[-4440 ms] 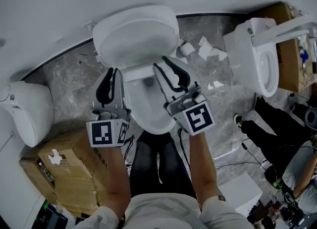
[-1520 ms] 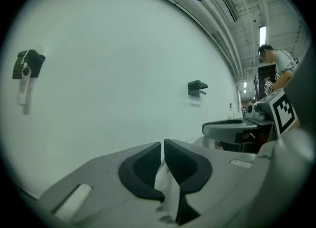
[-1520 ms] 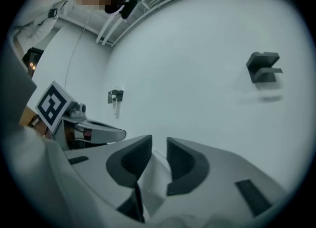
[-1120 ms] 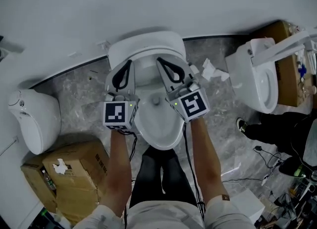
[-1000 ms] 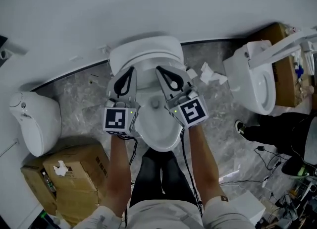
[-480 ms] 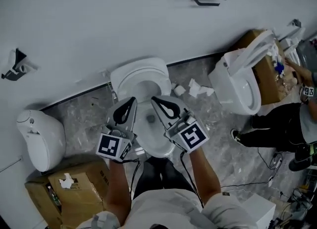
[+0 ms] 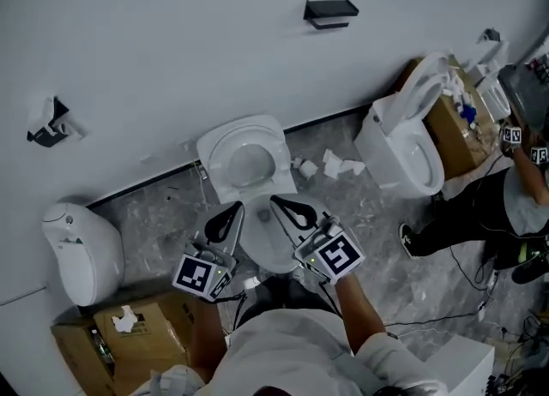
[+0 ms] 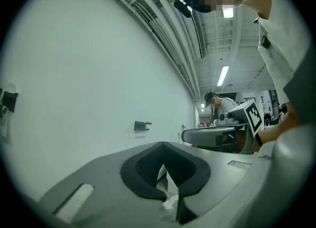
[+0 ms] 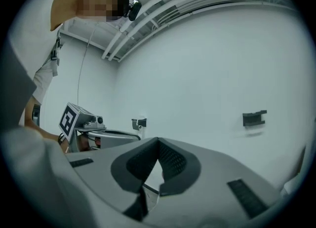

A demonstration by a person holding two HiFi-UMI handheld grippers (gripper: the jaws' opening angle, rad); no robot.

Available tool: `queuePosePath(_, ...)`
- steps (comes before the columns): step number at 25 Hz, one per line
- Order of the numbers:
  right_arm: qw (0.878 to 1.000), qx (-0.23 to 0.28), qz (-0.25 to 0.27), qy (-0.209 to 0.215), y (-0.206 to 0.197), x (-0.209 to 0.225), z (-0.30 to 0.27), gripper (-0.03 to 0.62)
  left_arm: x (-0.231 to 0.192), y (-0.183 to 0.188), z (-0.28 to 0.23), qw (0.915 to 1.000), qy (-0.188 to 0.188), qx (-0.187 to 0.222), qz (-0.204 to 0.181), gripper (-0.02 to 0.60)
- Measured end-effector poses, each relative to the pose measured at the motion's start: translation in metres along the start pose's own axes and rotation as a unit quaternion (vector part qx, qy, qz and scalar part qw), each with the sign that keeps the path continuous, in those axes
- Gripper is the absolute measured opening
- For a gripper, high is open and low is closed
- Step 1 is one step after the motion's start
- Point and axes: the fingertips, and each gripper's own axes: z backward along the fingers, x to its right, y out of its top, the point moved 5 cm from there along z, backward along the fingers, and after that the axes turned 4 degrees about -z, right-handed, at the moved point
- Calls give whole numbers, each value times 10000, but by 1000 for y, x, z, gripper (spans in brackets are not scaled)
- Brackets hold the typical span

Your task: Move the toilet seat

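Observation:
The white toilet stands against the wall in the head view, with its seat (image 7: 245, 159) raised at the back. The bowl (image 7: 268, 253) is partly hidden by my grippers. My left gripper (image 7: 232, 210) and right gripper (image 7: 281, 206) hang side by side above the bowl, both shut and empty, clear of the seat. In the left gripper view the shut jaws (image 8: 163, 145) face the bare wall, with the right gripper (image 8: 217, 134) alongside. The right gripper view shows its shut jaws (image 9: 157, 141) and the left gripper (image 9: 101, 134) beside them.
More toilets stand at the left (image 7: 83, 249) and right (image 7: 401, 141). Cardboard boxes (image 7: 120, 339) sit near left, crumpled paper (image 7: 340, 165) lies on the floor, and a black bracket (image 7: 330, 11) is on the wall. A person (image 7: 515, 201) and cables are at the right.
Both grippers have risen and drawn back from the toilet, staying shut. The head view has lifted too, so the toilet looks smaller and more wall shows.

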Motion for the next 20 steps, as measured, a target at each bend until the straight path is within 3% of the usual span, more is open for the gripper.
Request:
queuePosePath(10, 10000, -40, 1, -72, 2, -30, 36, 0, 35, 11, 26, 9998, -203, 47, -79, -5)
queuePosePath(20, 9998, 103, 72, -127, 12, -30, 47, 0, 49, 14, 21, 9993, -329, 34, -181, -6)
